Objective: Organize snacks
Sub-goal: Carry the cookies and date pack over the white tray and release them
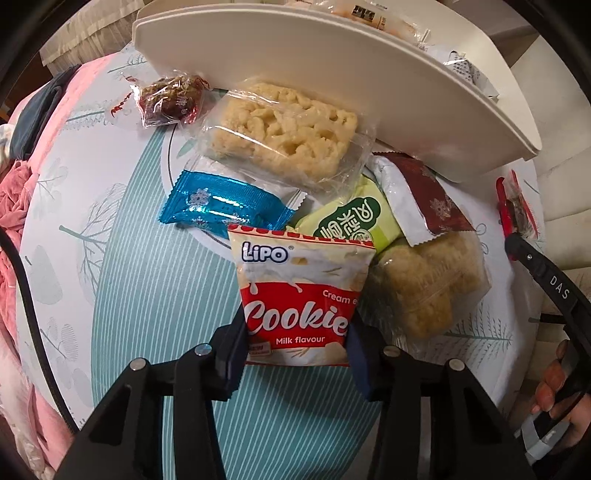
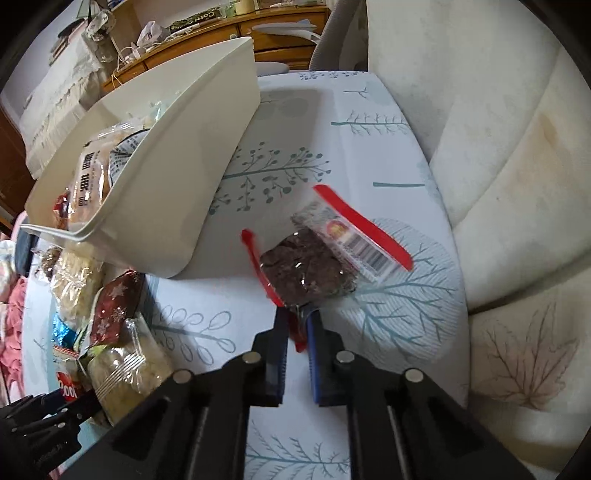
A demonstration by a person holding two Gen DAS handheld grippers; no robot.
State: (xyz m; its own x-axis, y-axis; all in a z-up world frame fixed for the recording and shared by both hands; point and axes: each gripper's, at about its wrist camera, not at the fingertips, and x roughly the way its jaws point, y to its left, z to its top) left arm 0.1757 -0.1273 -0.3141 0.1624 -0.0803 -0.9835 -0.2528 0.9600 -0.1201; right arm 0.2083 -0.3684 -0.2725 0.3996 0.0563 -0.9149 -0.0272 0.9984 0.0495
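Observation:
My left gripper (image 1: pixel 295 332) is shut on a red and white Lipo cookie packet (image 1: pixel 299 291), held above the table in front of a pile of snacks. The pile holds a clear-wrapped rice crisp bar (image 1: pixel 280 129), a blue foil packet (image 1: pixel 221 205), a green packet (image 1: pixel 351 221), a dark red packet (image 1: pixel 424 199) and another crisp bar (image 1: pixel 424 288). My right gripper (image 2: pixel 297 314) is shut on the edge of a red-trimmed clear packet with a dark brown bar (image 2: pixel 310 266), held above the table. A white bin (image 2: pixel 155 162) (image 1: pixel 332 74) stands behind, with several snacks inside.
The table has a pale cloth with teal trees (image 2: pixel 332 155). A cream sofa (image 2: pixel 517 184) lies to the right of the table. A small dark snack in clear wrap (image 1: pixel 170 99) lies left of the bin. Pink fabric (image 1: pixel 14 199) lies at the far left. A wooden dresser (image 2: pixel 258 29) stands behind.

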